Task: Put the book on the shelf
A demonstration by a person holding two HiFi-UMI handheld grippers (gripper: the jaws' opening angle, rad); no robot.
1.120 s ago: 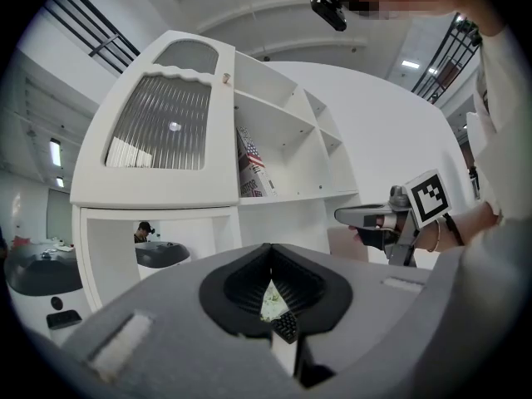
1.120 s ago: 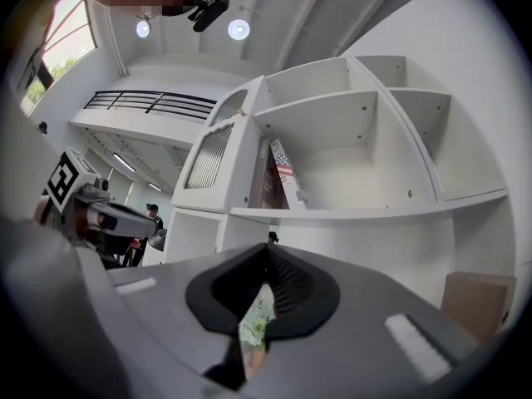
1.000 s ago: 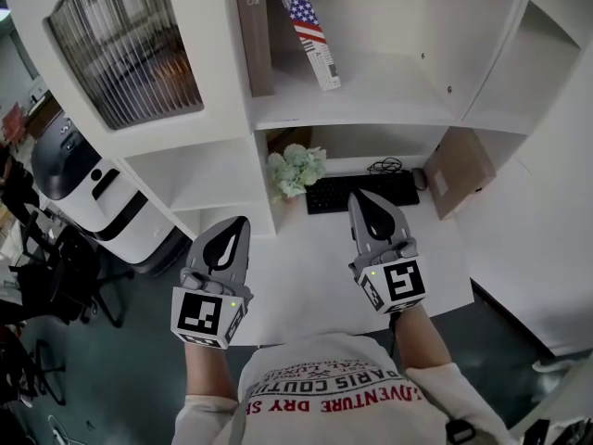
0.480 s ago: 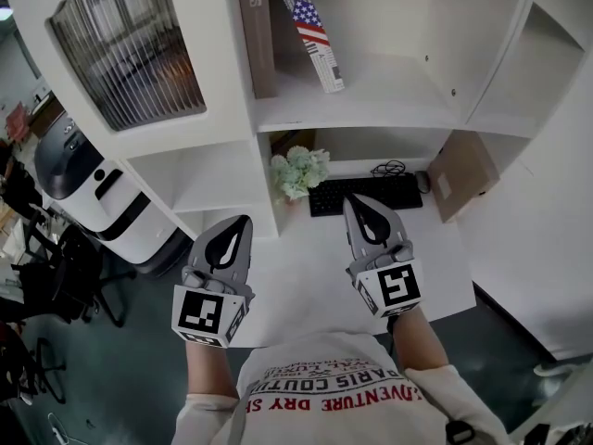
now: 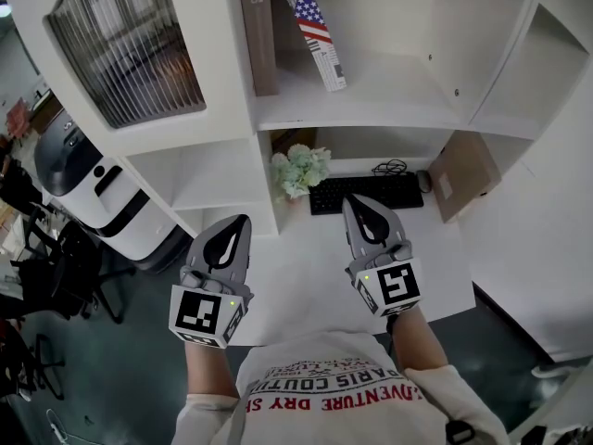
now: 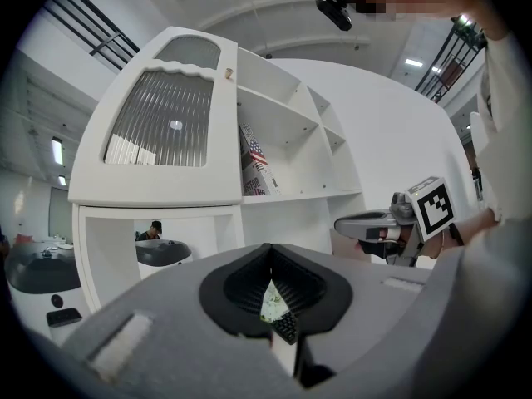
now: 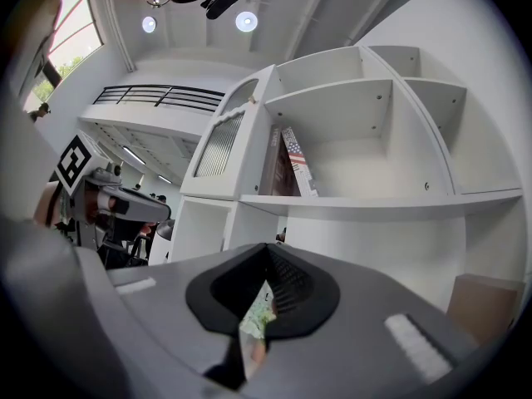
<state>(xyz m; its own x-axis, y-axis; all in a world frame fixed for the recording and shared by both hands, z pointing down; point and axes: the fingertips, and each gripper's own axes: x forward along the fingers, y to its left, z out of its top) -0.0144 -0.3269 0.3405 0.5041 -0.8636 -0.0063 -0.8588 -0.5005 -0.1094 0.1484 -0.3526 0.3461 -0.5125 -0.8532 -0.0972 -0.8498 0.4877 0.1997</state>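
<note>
Counting 2 on shelf (image 5: 389,100): brown book (image 5: 261,35), flag book (image 5: 320,31); L gripper (image 5: 243,220), R gripper (image 5: 350,198) both closed.

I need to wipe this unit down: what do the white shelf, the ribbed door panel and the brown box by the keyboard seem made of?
Shelf: white painted or laminated board, smooth and matte. Door panel: fluted glass or clear plastic; shapes show blurred through its vertical ribs. Brown box: apparently cardboard, dull tan with a pale label.
</note>
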